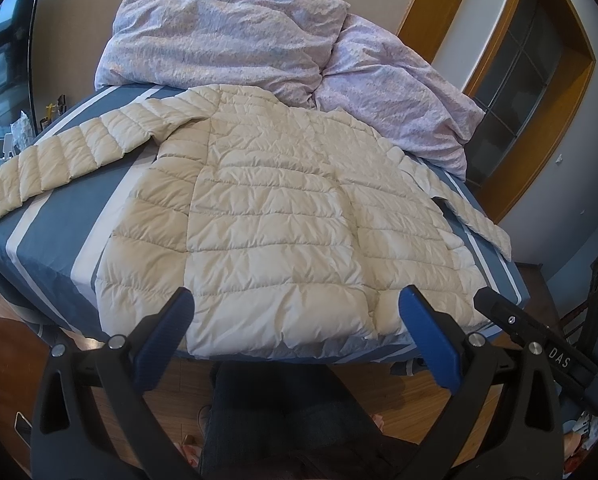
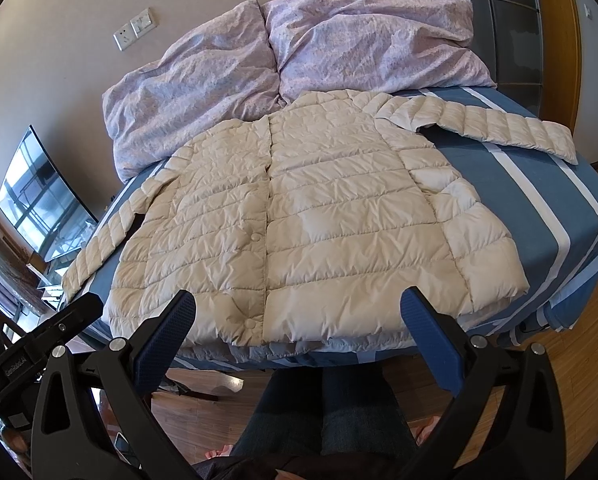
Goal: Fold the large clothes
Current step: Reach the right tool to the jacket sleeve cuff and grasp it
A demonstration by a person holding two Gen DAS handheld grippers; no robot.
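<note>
A cream quilted puffer jacket lies flat, front up and buttoned, on the blue and white striped bed; it also shows in the right wrist view. Its sleeves are spread out to both sides, one toward the left, one toward the right. My left gripper is open and empty, just above the jacket's hem at the bed's near edge. My right gripper is open and empty, also over the hem. The right gripper's body shows at the right of the left wrist view.
A lilac duvet is bunched at the bed's head against the wall. A dark screen stands at the left of the bed. A wooden door frame is to the right. The person's legs and wood floor are below the near edge.
</note>
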